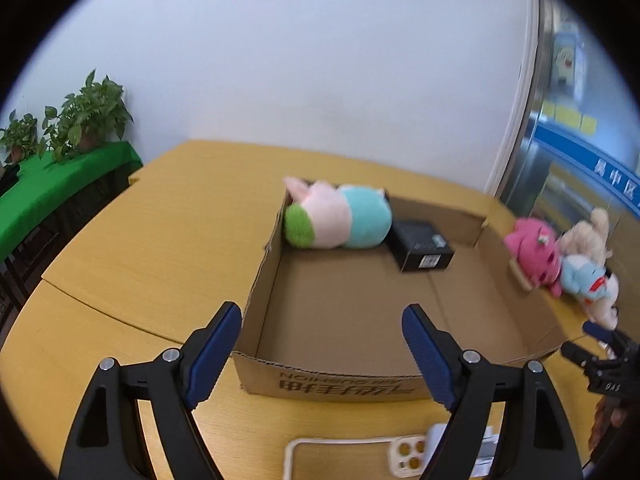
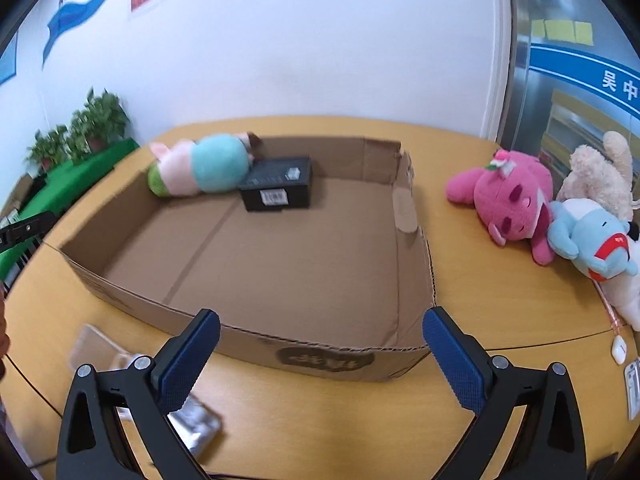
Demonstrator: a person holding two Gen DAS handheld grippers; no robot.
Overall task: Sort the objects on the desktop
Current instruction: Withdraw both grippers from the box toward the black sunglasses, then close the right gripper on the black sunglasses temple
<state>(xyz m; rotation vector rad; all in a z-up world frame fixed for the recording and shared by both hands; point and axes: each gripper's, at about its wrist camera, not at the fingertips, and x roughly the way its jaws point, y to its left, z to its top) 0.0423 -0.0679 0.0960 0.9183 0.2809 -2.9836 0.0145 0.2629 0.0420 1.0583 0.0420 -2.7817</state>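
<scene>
A shallow cardboard box (image 1: 256,280) (image 2: 408,216) lies on the yellow table. In its far corner lie a pink, teal and green plush toy (image 1: 338,220) (image 2: 200,166) and a black box (image 1: 420,244) (image 2: 278,188). Right of the cardboard box lie a pink plush (image 1: 532,254) (image 2: 508,200), a light-blue plush (image 1: 580,278) (image 2: 588,240) and a beige plush (image 1: 588,236) (image 2: 596,168). My left gripper (image 1: 322,352) is open and empty before the box's near wall. My right gripper (image 2: 320,360) is open and empty at the near right corner.
A white phone case (image 1: 408,456) and a clear case (image 2: 96,348) lie on the table near the front, with a shiny packet (image 2: 198,424). A white earbud case (image 2: 618,346) lies at right. Potted plants (image 1: 88,116) stand on a green-covered side table (image 1: 48,196) at left.
</scene>
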